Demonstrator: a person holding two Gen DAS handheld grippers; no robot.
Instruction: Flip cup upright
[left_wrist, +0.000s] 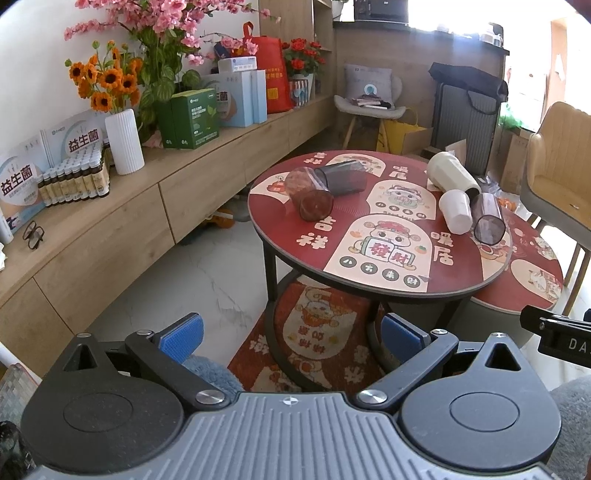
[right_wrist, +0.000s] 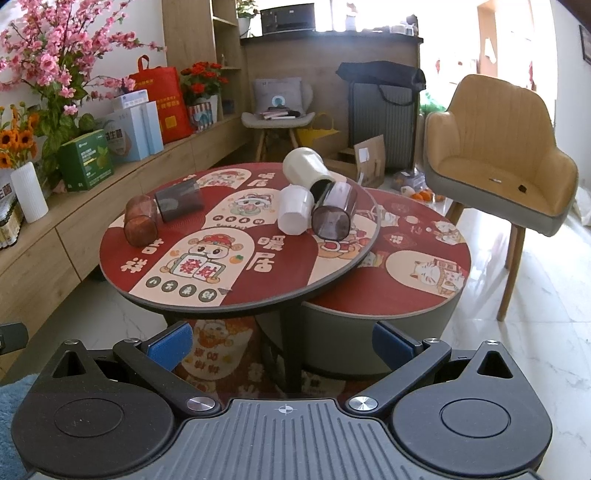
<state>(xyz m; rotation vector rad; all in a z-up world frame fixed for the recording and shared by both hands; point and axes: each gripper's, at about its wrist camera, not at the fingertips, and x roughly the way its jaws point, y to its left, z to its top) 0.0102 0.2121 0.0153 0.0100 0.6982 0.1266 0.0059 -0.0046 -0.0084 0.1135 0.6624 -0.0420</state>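
Several cups lie on their sides on a round red table (left_wrist: 373, 273) (right_wrist: 221, 295). On its left lie a clear amber cup (left_wrist: 309, 194) (right_wrist: 140, 221) and a dark smoked cup (left_wrist: 341, 178) (right_wrist: 180, 200). On its right lie a cream cup (left_wrist: 451, 172) (right_wrist: 307, 170), a small white cup (left_wrist: 457, 211) (right_wrist: 294, 210) and a clear grey cup (left_wrist: 488, 218) (right_wrist: 332, 214). My left gripper (left_wrist: 291, 338) is open and empty, below and in front of the table. My right gripper (right_wrist: 282, 343) is open and empty, equally far back.
A lower round table (right_wrist: 406, 280) sits under the right side. A tan armchair (right_wrist: 495, 155) stands at the right. A wooden sideboard (left_wrist: 147, 206) with boxes, flowers and a white vase (left_wrist: 123, 142) runs along the left. A red rug (left_wrist: 314, 332) lies under the table.
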